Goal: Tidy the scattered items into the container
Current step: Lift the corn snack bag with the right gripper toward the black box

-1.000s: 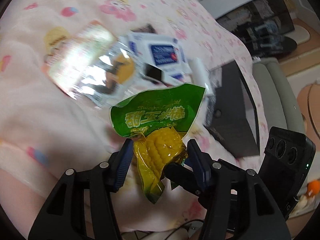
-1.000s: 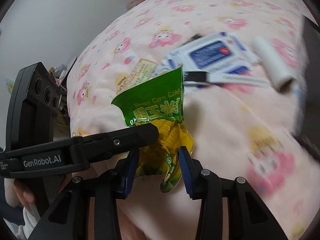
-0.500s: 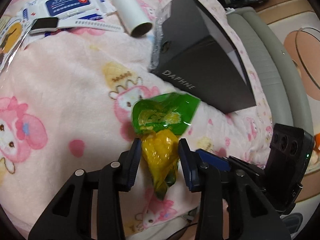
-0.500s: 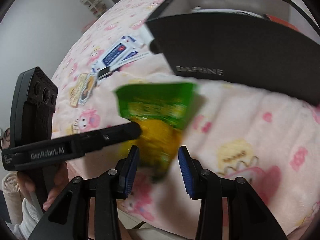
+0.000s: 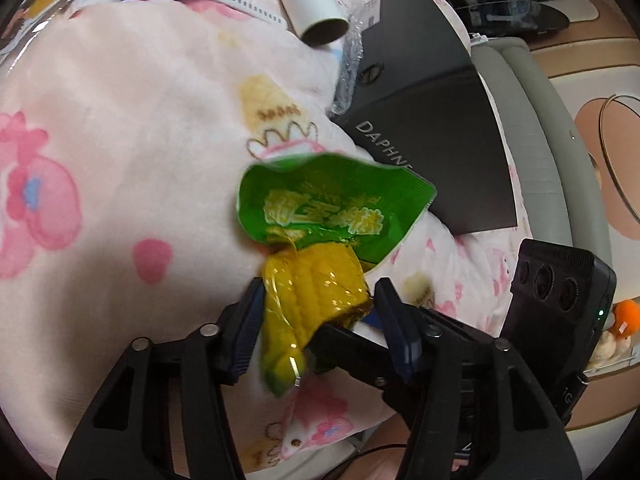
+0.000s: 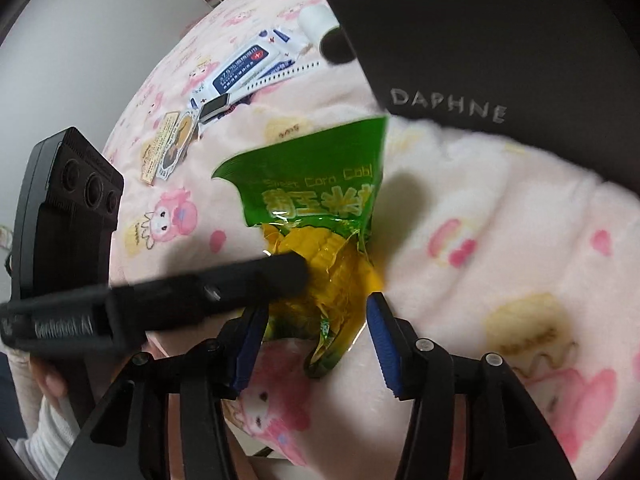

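Corn pack (image 5: 316, 248): green-and-yellow sealed cob, above the pink blanket (image 5: 120, 140), just short of the black box (image 5: 432, 112) marked DAPHNE
Left gripper (image 5: 318, 312): jaws have just been opening, now part-spread around the pack's yellow end; left pad touches the film, right pad beside it; firm pinch cannot be told
Right gripper (image 6: 314, 328): jaws have just been opening; pack's lower end between them, gap at the right pad
Wipes packet (image 6: 244, 66), watch (image 6: 216, 106), white roll (image 5: 308, 4), sachet (image 6: 168, 146): scattered on the blanket, well apart from the pack
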`<state>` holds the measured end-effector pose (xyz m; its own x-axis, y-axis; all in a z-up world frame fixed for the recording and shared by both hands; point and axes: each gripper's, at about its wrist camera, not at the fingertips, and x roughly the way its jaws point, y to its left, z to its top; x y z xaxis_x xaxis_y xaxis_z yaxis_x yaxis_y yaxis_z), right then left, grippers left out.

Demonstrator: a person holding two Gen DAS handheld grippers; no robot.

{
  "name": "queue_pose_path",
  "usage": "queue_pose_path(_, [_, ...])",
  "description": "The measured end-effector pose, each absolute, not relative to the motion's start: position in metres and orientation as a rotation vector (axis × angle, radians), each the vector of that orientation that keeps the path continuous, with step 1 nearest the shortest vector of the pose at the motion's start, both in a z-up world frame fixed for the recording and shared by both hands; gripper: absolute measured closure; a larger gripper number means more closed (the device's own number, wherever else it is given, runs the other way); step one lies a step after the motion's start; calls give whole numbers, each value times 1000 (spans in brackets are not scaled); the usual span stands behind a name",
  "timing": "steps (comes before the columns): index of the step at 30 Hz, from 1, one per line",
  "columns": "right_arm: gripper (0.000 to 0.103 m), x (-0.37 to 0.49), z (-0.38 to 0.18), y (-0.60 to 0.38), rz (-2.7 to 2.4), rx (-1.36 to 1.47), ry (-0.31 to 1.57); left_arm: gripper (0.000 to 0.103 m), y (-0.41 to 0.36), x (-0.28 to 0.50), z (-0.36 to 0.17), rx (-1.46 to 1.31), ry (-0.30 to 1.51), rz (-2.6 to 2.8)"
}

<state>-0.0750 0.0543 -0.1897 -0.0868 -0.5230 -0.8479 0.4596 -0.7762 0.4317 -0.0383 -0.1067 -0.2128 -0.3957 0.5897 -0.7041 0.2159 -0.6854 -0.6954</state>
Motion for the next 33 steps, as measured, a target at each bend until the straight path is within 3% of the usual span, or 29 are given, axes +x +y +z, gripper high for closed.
queue_pose_path(7, [72,-67,-174,61,-1965,1474,-113,52,-99,-31,-188,-1524,-1041,2216])
queue_pose_path(19, [72,-50,-101,98,-2115,1267,-170,52,-74,-27,-102,-1321,-933,2267])
queue_pose_path(26, [72,-60,-69,125,-2227,1147,-179,52,-24,-76,-78,-1261,-837,2261])
queue_pose_path(33, [72,-138,-58,168,-2286,1132,-259,52,12,-167,-70,-1297,-810,2208])
